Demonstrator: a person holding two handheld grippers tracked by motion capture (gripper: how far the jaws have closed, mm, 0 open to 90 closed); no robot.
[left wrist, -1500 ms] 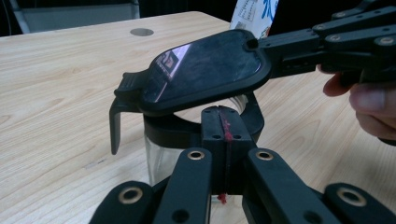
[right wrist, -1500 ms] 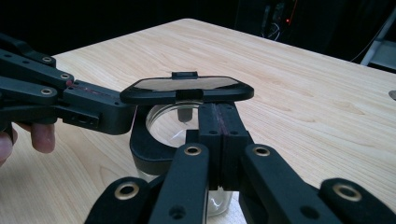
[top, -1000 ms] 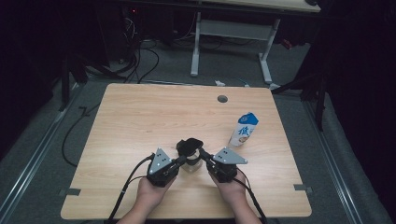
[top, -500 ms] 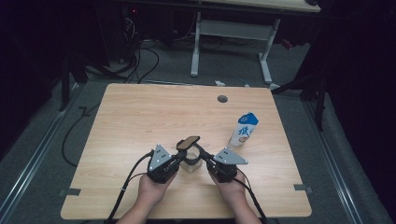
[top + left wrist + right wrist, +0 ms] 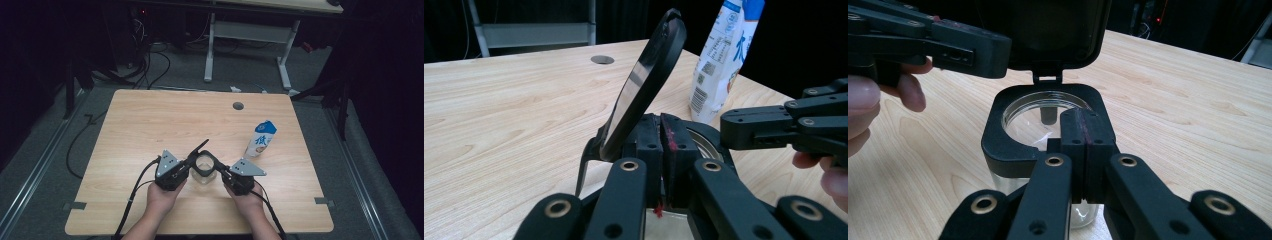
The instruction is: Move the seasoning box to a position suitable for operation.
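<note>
A clear glass jar with a black squarish rim stands near the table's front edge, between both hands. Its hinged black lid stands tilted up and open; it rises steeply in the left gripper view. My left gripper is shut, its tips against the rim just under the raised lid. My right gripper is also shut, its tips lying over the rim's near corner. I cannot tell whether either one pinches the rim. The jar looks empty.
A blue-and-white milk carton stands upright to the right of the jar, close behind the right gripper. A round cable hole sits near the table's far edge. Cables trail from both grippers toward the front edge.
The lid lay flat on the jar a second ago; it has swung up on its hinge and now stands open. Both grippers stayed at the jar.
</note>
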